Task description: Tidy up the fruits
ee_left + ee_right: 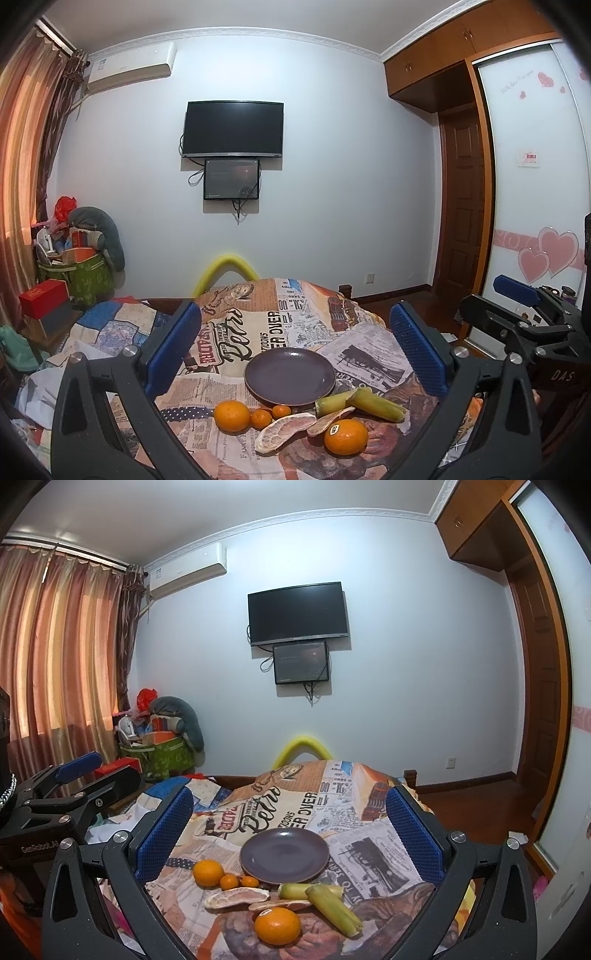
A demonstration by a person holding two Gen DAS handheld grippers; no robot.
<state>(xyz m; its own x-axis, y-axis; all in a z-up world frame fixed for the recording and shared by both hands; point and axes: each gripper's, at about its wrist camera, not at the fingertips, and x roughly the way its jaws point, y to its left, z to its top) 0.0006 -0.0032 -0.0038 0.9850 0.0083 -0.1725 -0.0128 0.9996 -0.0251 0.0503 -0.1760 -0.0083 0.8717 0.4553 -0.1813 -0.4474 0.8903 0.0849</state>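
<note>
Bedroom with pale wall, flat black TV (233, 129) hanging over a smaller screen (301, 663), striped curtains (55, 646) glowing at 9 o'clock. A newspaper-print cloth (258, 325), matte and rumpled, is covering the table. A round glossy dark-purple plate (290, 374) is sitting centre, nothing lying on it. Fruit is lying along its near rim: a dimpled orange (232, 416) at 7 o'clock, two small tangerines (261, 419) just beside it, two pithy pomelo wedges (284, 432) near 6, a stickered orange (346, 436) nearest the camera, two yellow-green fibrous sugarcane pieces (373, 402) at 5 o'clock. The left gripper (295, 354) is hovering with ribbed blue pads (173, 347) spread wide, gripping nothing. The right gripper (288, 834) is likewise gaping fully, holding nothing, its textured blue pads (413, 838) framing the plate.
</note>
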